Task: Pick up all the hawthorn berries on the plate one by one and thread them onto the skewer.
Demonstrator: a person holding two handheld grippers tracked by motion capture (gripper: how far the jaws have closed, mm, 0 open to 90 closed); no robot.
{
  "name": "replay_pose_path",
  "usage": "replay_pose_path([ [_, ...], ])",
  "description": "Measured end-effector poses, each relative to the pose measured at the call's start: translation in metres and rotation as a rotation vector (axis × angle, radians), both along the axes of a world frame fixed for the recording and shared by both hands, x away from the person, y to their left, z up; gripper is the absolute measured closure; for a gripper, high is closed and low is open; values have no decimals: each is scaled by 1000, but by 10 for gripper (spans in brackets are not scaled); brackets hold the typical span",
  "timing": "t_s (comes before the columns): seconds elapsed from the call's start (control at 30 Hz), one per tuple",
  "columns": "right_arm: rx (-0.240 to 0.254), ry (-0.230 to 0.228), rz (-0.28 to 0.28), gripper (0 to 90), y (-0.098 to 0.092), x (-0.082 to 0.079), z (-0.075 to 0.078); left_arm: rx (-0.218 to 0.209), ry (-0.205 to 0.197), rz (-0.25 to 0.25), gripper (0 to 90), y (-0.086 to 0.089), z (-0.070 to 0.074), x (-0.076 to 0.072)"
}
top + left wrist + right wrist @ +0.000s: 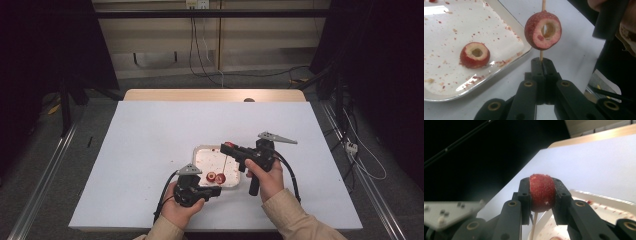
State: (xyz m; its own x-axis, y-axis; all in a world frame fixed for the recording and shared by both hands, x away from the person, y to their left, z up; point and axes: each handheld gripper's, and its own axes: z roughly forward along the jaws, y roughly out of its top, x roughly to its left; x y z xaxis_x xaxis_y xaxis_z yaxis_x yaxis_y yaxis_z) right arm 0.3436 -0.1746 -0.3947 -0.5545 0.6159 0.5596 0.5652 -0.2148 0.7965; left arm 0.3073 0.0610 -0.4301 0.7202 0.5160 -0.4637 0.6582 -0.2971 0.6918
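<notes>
My left gripper [541, 64] is shut on the lower end of a thin wooden skewer [543, 5], which stands upright. A cored red fruit [543, 30] is threaded on the skewer just above the jaws. A second cored fruit [475, 54] lies on the white tray [506, 65]. My right gripper [542, 193] is shut on a whole-looking red fruit [541, 188], with the skewer [534, 222] rising to its underside. In the high view the left gripper [218, 190] sits at the tray's near edge, and the right gripper [229, 146] hovers over the tray [200, 150].
The tray is speckled with red crumbs and juice. It rests on a white sheet [150, 130] that covers the table. A person's hand [270, 180] holds the right gripper beside the tray's right edge. Cables [205, 60] hang beyond the table's far edge.
</notes>
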Motion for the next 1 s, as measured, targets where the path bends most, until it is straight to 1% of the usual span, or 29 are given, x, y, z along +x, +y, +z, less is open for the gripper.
replay_pose_path([
  [0.03, -4, -4, 9, 726, 2, -2, 0, 0, -1, -3, 900, 1, -1, 0],
  [0.07, -9, -14, 12, 726, 3, -3, 0, -4, 9, -6, 900, 1, -2, 0],
  [0.1, -16, -21, 19, 726, 5, -4, 1, 1, 9, -4, 900, 1, -2, 0],
  [0.13, -21, -27, 22, 727, 6, -4, 0, 6, -2, 11, 900, 0, -1, -1],
  [0.2, -13, -34, 22, 727, 8, -5, -2, 10, -1, 12, 900, 0, -1, -2],
  [0.23, -12, -39, 22, 728, 9, -5, -3, -2, 0, 21, 900, 0, -1, -2],
  [0.27, -19, -45, 24, 728, 10, -6, -3, -3, -6, 17, 900, 1, -2, -1],
  [0.3, -14, -55, 15, 728, 11, -8, -3, -10, -1, 30, 900, 1, -2, -2],
  [0.33, -10, -61, 11, 728, 12, -9, -4, -9, -10, 30, 900, 1, -2, -2],
  [0.37, -11, -67, 7, 728, 12, -9, -4, -23, -8, 37, 900, 1, -2, -2],
  [0.4, -7, -73, -1, 728, 12, -10, -3, -24, -8, 37, 900, 1, -1, -2],
  [0.43, -1, -74, -1, 728, 12, -10, -3, -16, -13, 33, 900, 0, -1, -2],
  [0.47, 8, -71, -1, 728, 13, -10, -3, -25, -7, 31, 900, -1, -1, -3],
  [0.5, 17, -59, 1, 727, 13, -10, -3, -18, -13, 18, 900, -1, -2, -2],
  [0.53, 25, -46, 3, 725, 13, -10, -3, -14, -14, 19, 900, -1, -1, -2],
  [0.57, 19, -49, 9, 719, 12, -9, -3, -17, -7, 20, 900, -2, -1, -2],
  [0.6, 16, -45, 12, 669, 12, -8, -3, -12, -11, 15, 900, -2, -1, -2],
  [0.63, 16, -34, 4, 617, 11, -7, -3, -6, -3, 10, 900, -3, -1, -3],
  [0.67, 14, -29, 2, 631, 9, -6, -3, 0, -4, 10, 900, -3, -2, -3],
  [0.7, 9, -28, 0, 637, 8, -5, -2, 0, 3, 7, 900, -3, -3, -3],
  [0.73, 5, -30, -12, 666, 7, -5, -1, 4, 0, 6, 900, -3, -3, -2],
  [0.77, 4, -27, -9, 713, 6, -4, 0, 3, 3, 9, 900, -2, -2, -2],
  [0.8, -1, -21, -13, 724, 5, -4, 0, -4, 8, 14, 900, -2, -2, -2],
  [0.87, -9, -4, -14, 727, 4, -3, 1, -2, 10, 18, 900, -1, -2, -2],
  [0.93, -12, -3, -15, 729, 4, -3, 1, -8, 8, 27, 900, -1, -2, -2],
  [0.97, -10, -1, -27, 729, 4, -3, 1, -10, 5, 25, 900, -1, -1, -2],
  [1.0, -1, -1, -29, 730, 3, -3, 1, -17, 0, 25, 900, 0, -1, -2],
])
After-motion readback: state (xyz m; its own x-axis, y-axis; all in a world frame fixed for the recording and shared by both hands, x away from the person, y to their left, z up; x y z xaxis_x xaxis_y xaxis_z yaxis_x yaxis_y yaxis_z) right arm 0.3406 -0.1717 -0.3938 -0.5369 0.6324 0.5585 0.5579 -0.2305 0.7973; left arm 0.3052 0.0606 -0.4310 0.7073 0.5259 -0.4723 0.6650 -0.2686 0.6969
